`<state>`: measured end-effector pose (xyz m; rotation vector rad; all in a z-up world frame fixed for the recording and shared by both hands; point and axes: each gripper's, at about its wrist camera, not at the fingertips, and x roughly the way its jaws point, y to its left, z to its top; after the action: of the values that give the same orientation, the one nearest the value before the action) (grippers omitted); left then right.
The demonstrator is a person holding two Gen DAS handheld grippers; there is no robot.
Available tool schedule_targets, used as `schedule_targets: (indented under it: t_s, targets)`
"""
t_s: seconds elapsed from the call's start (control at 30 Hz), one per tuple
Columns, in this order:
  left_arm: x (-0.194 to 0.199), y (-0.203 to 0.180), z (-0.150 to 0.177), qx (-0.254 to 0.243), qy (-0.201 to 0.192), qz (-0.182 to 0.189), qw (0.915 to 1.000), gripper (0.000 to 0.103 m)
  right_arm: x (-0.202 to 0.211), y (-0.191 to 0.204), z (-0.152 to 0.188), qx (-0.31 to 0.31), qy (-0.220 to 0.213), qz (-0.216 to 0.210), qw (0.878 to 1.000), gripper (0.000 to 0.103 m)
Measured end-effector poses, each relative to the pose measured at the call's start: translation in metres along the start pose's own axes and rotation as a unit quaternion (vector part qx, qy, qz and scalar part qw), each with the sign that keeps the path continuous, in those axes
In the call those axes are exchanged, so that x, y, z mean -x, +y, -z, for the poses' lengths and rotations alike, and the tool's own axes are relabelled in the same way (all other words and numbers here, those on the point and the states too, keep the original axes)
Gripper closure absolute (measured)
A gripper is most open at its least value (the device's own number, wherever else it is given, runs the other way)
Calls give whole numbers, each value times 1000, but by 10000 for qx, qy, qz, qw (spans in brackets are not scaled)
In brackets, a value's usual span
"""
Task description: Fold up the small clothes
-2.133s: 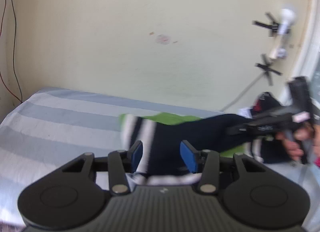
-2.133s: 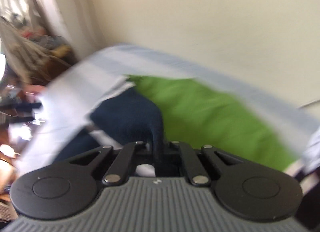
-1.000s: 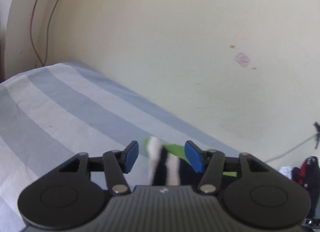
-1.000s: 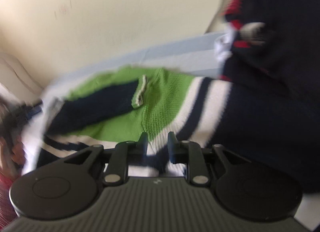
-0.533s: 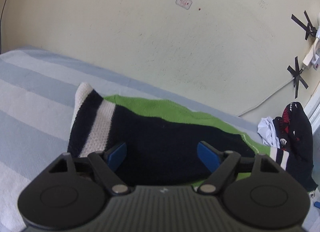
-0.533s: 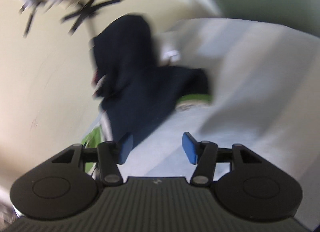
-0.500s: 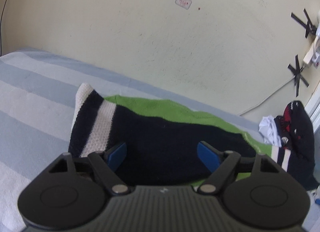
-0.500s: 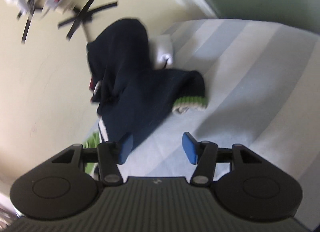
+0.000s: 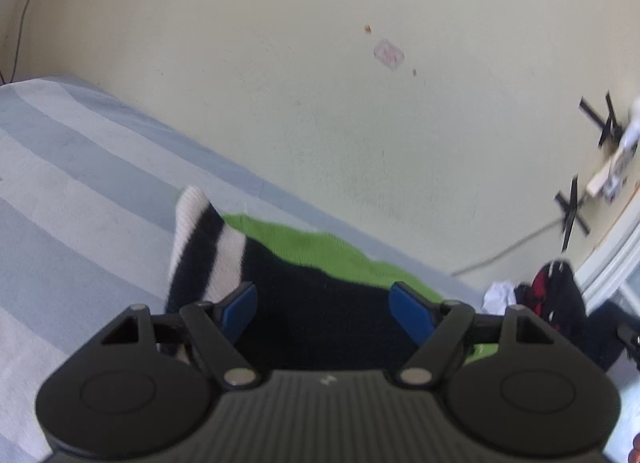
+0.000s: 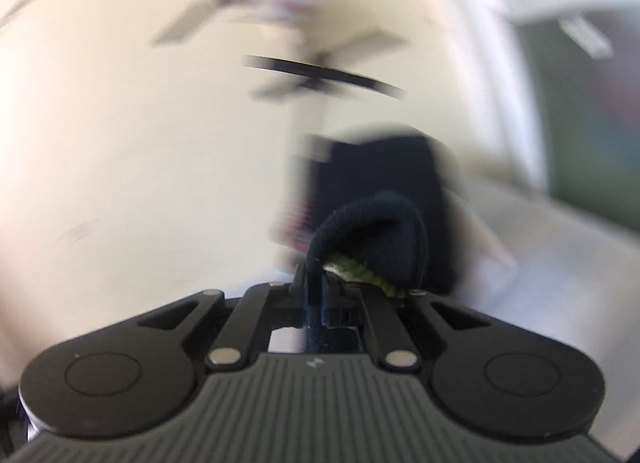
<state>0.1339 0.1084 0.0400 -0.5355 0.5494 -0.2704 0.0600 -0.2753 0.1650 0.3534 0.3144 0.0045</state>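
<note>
Right wrist view, though smeared by motion, shows the right tongs (image 10: 316,283) with their jaws just snapped together on a dark navy cuff (image 10: 372,223) edged in green; the knit loops up out of the closed jaws, so this hand has the fabric pinched. Behind it a dark heap of clothes (image 10: 380,167) sits blurred against the wall.

From the left wrist view, the sweater (image 9: 320,295), navy with a green panel and a white-and-navy striped band, lies spread on the striped bed (image 9: 80,191) by the wall. The left tongs (image 9: 324,311) hang just over its navy part with their blue pads spread wide; nothing is pinched between them, though whether the pads brush the cloth I cannot tell.

I judge the step to be a sleeve fold: the cuff is taken and ready to be carried across the body of the sweater. The next move calls for laying that sleeve flat over the navy part without dragging the rest, while the left tongs either pin the body or take the striped end. Pulling too briskly could bunch the knit.
</note>
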Motion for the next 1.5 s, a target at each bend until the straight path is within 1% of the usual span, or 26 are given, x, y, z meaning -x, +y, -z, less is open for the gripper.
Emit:
schedule_targets:
  t_s: [0.07,0.13,0.23,0.27,0.33,0.37,0.4,0.43,0.47,0.53,0.57,0.6,0.67,0.73,0.77,0.8,0.83,0.87,1.1,1.2,1.23,1.27,1.3,1.37,1.43,1.5]
  targets:
    - [10,7,-7,102,-170,57,9998,25,-14,58,-12,697,0,-496,9963,94]
    - [18,15,-13,207,-322,71,9992,22,-32,118,-13,1317,68,-1034,9859,94]
    - [25,29,-22,409,-447,-17,9982,21,-61,199,18,2151,502,-1836,9579,94]
    - [24,33,-24,483,-437,-45,9979,21,-71,222,37,2463,832,-2107,9423,92]
    - [22,38,-26,582,-375,-68,9976,21,-90,253,84,3130,1761,-2552,8977,88]
    - [20,38,-26,598,-347,-70,9976,21,-95,259,107,3423,2169,-2602,8764,87]
    - [18,37,-26,579,-325,-57,9978,21,-101,259,122,3628,2414,-2575,8625,88]
    - [17,34,-25,528,-307,-40,9981,21,-97,252,127,3639,2435,-2549,8622,84]
    - [15,30,-24,456,-291,-26,9985,21,-94,239,122,3402,2369,-2527,8742,81]
    - [11,22,-20,253,-234,9,9994,22,-100,200,88,2499,2211,-2280,9147,59]
    - [9,18,-17,134,-195,9,9997,22,-101,180,73,2058,2075,-2010,9350,57]
    - [7,12,-15,7,-169,2,9999,23,-100,160,63,1771,1947,-1710,9495,56]
    - [8,3,-11,-242,-138,14,9996,23,-100,128,49,1497,1840,-1015,9662,51]
    - [10,-2,-9,-408,-140,42,9991,23,-108,107,45,1253,1926,-589,9715,38]
    - [12,-3,-7,-466,-162,54,9988,23,-107,99,50,1075,2024,-554,9718,37]
    - [14,-3,-7,-499,-199,29,9986,22,-111,91,53,900,2150,-614,9705,41]
    - [14,-2,-7,-505,-223,-19,9985,22,-118,89,58,806,2288,-683,9677,72]
    - [15,1,-8,-473,-224,-79,9986,22,-123,89,65,846,2451,-646,9636,92]
    - [2,30,-12,156,11,-415,9990,23,-113,99,72,1428,2079,202,9675,90]
    - [9,42,-17,559,-88,-368,9977,23,-97,115,65,1731,1813,323,9675,81]
    - [12,45,-18,656,-151,-391,9970,23,-87,117,64,1789,1729,68,9685,69]
    - [16,48,-20,732,-225,-417,9962,23,-79,129,60,1745,1783,-358,9677,65]
    - [19,50,-21,793,-298,-436,9955,22,-74,142,57,1673,1971,-872,9621,64]
    - [27,54,-24,917,-435,-453,9938,22,-72,177,64,1799,2462,-1570,9394,65]
    - [32,57,-27,1013,-526,-446,9925,21,-75,214,80,2199,2736,-1855,9178,65]
    - [34,59,-29,1050,-570,-470,9917,21,-92,246,100,2487,2979,-1944,9009,69]
